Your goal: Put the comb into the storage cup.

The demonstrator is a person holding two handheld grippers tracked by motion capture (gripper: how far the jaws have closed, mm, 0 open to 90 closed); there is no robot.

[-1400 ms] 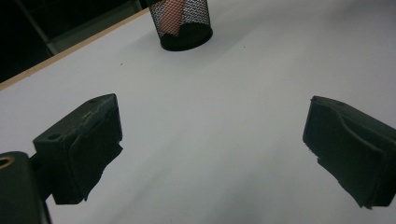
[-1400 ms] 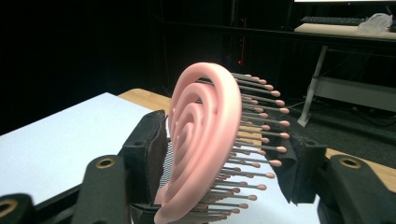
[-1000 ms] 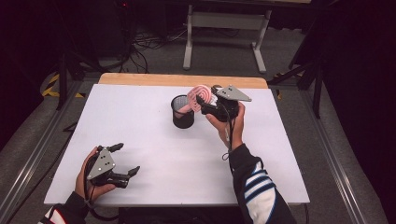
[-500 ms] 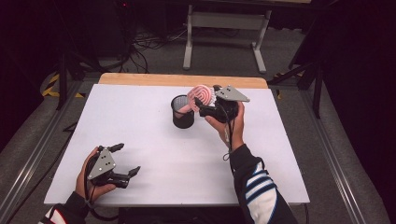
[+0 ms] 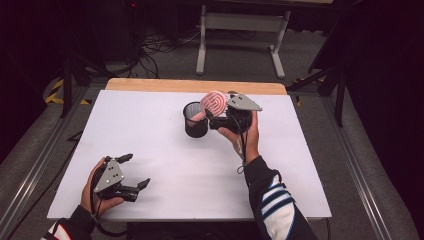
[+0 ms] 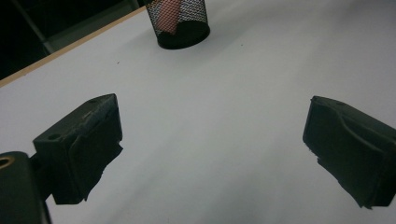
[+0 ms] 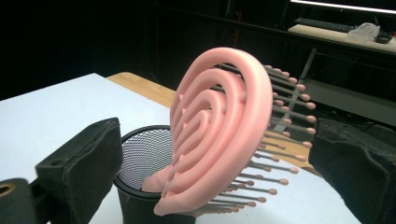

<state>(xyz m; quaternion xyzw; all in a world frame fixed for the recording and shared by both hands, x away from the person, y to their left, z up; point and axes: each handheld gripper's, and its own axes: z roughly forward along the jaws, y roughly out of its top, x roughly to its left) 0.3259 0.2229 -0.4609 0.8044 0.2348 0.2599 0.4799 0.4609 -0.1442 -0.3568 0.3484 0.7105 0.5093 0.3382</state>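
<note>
Pink hairbrush standing handle-down in the black mesh cup, right gripper's fingers spread on either side of it.

In the high view, the black wire-mesh cup [image 5: 195, 120] stands on the white table [image 5: 165, 165] just above the frame's centre, and the pink plastic hairbrush with its spiral-ribbed oval head [image 5: 215, 103] leans out of it toward the right gripper [image 5: 212, 114] immediately to its right. In the right gripper view the brush head fills the middle between the two black fingers [image 7: 86, 172], which have just been opening; the pads appear clear of the brush on both sides, though the right-hand gap is hard to judge. The left gripper [image 5: 135, 172] rests at lower left, well apart from the cup, its fingers [image 6: 84, 144] spread wide over bare table.
</note>
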